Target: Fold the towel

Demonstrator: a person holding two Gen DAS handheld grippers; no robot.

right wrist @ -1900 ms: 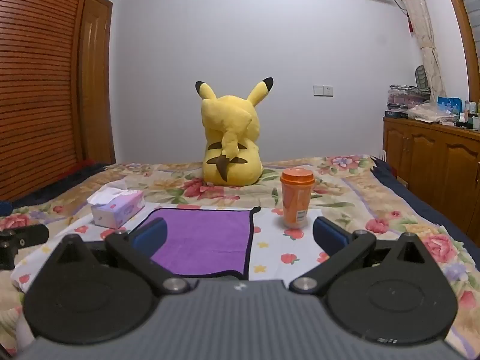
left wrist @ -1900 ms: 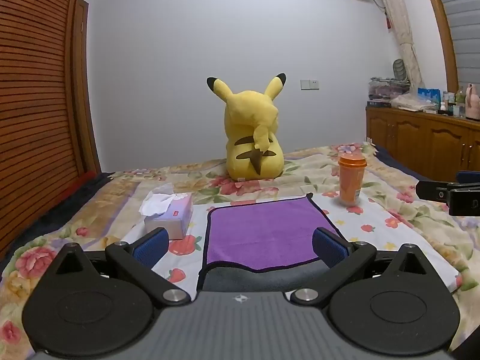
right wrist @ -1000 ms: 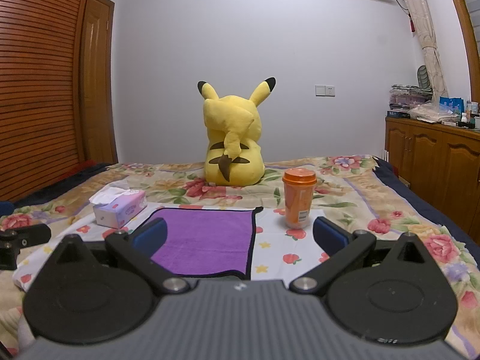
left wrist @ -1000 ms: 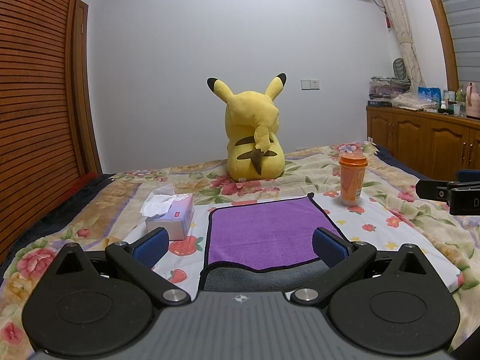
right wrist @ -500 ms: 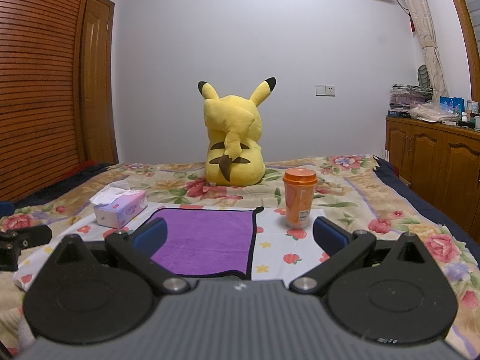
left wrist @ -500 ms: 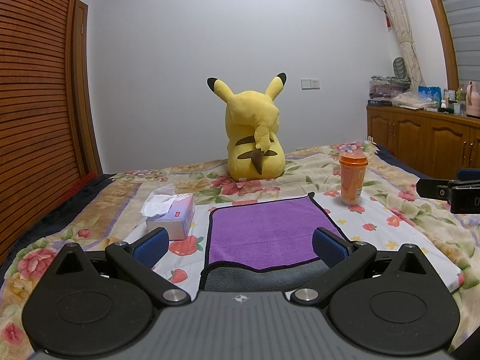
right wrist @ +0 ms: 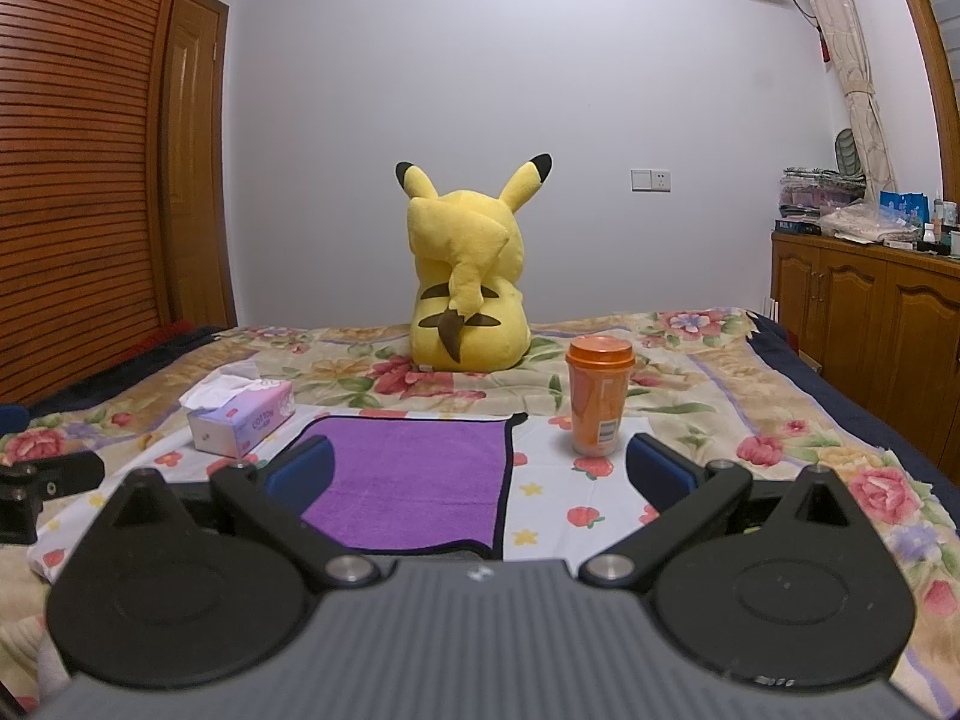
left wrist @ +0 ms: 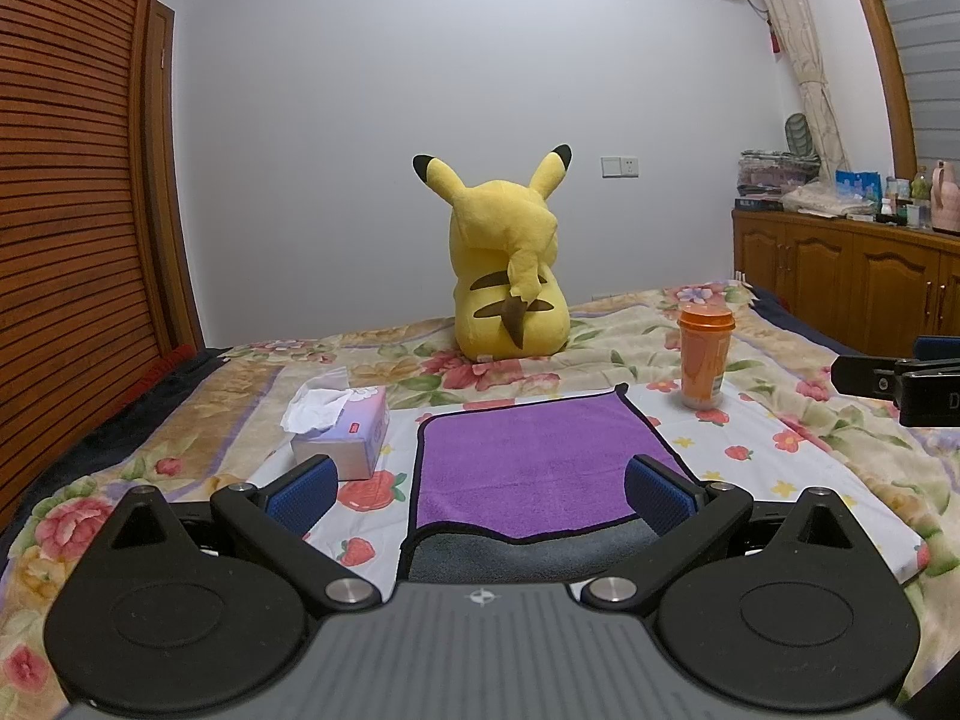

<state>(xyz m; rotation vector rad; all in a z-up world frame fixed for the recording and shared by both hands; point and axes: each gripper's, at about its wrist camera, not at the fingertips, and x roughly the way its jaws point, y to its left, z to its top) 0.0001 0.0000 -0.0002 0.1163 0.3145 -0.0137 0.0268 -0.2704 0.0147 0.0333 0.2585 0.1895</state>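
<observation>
A purple towel [left wrist: 534, 462] with a black edge and grey underside lies flat on the bed, its near edge turned up a little. It also shows in the right wrist view [right wrist: 414, 480]. My left gripper [left wrist: 480, 489] is open and empty, held just before the towel's near edge. My right gripper [right wrist: 480, 471] is open and empty, over the towel's near right corner. The right gripper's side shows at the right edge of the left wrist view [left wrist: 900, 381].
A tissue box [left wrist: 342, 429] stands left of the towel. An orange cup [left wrist: 703, 357] stands at its far right. A yellow plush toy [left wrist: 507, 294] sits behind. A wooden cabinet [left wrist: 852, 273] is on the right, wooden slats [left wrist: 72, 210] on the left.
Almost nothing. Both grippers have drifted very slightly and stay open.
</observation>
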